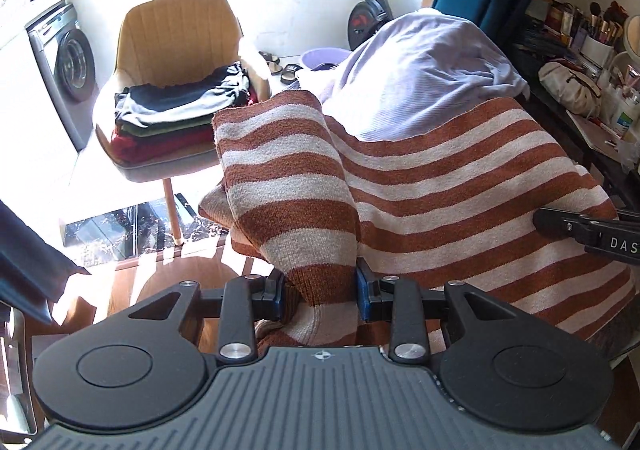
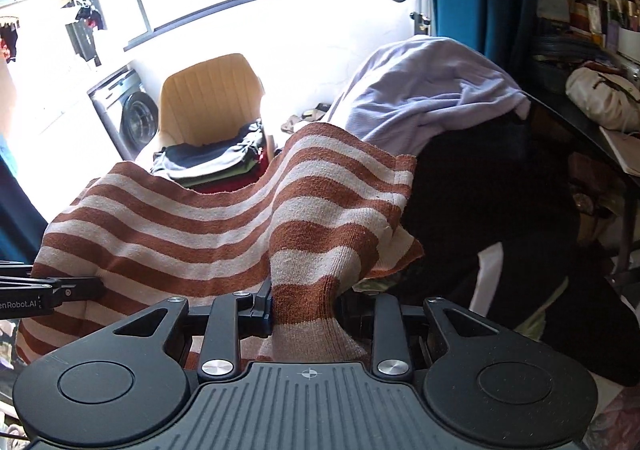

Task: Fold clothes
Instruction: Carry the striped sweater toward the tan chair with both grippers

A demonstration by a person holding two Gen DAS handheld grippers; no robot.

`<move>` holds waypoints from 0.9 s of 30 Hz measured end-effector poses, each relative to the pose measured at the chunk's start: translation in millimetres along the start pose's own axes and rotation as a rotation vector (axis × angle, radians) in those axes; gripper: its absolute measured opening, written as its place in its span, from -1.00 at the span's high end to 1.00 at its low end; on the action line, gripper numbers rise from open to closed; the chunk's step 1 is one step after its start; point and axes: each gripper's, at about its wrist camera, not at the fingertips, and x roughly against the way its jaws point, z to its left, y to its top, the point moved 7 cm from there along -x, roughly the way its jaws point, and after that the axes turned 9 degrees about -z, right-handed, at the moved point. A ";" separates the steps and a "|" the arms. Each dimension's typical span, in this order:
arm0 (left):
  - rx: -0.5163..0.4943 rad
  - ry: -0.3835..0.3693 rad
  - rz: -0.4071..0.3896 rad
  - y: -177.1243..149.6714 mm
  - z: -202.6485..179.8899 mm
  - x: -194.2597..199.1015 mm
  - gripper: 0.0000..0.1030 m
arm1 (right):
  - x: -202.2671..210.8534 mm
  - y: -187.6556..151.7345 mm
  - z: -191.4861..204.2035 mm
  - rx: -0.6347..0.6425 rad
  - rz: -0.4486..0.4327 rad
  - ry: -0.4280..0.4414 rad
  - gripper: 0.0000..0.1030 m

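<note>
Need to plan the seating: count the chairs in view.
1: a tan chair by the washing machine, holding a stack of folded clothes. The striped sweater may hide others.

Dark heap [image 2: 500,210] beneath sweater, unidentifiable

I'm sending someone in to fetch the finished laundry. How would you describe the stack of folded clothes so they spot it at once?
Look toward the bright window wall, where a washing machine stands at the left. Just right of it is a tan upholstered chair, and the stack of folded clothes sits on its seat. Unlike the striped sweater and lilac garment draped loose nearby, it is flat and layered: dark on top, green and red below.
</note>
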 end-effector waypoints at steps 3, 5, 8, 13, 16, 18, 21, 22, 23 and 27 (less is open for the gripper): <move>0.022 0.024 0.005 4.0 25.0 -4.8 0.37 | -20.2 4.1 21.2 0.012 0.011 0.027 0.51; 0.034 0.038 0.007 8.9 41.0 -11.1 0.37 | -33.8 6.3 35.2 0.018 0.020 0.044 0.51; 0.051 0.058 0.009 18.0 67.9 -26.3 0.37 | -58.3 12.8 51.8 0.031 0.029 0.067 0.51; 0.078 0.087 0.010 45.5 107.3 -65.5 0.37 | -112.8 35.3 71.3 0.040 0.029 0.098 0.51; 0.087 0.100 0.019 71.6 128.2 -96.7 0.37 | -153.5 55.9 78.2 0.049 0.029 0.111 0.51; 0.093 0.105 0.038 90.6 140.7 -119.0 0.37 | -182.3 70.6 81.7 0.058 0.031 0.117 0.51; 0.082 0.122 0.055 118.5 158.0 -149.8 0.37 | -225.6 94.7 85.1 0.064 0.050 0.136 0.51; 0.085 0.126 0.060 126.8 163.6 -159.3 0.37 | -240.3 102.5 85.5 0.066 0.057 0.141 0.51; 0.092 0.131 0.064 134.2 168.9 -168.0 0.37 | -255.0 110.0 85.7 0.066 0.066 0.146 0.51; 0.122 0.150 0.077 159.9 189.9 -200.4 0.37 | -306.7 138.7 91.6 0.076 0.088 0.167 0.51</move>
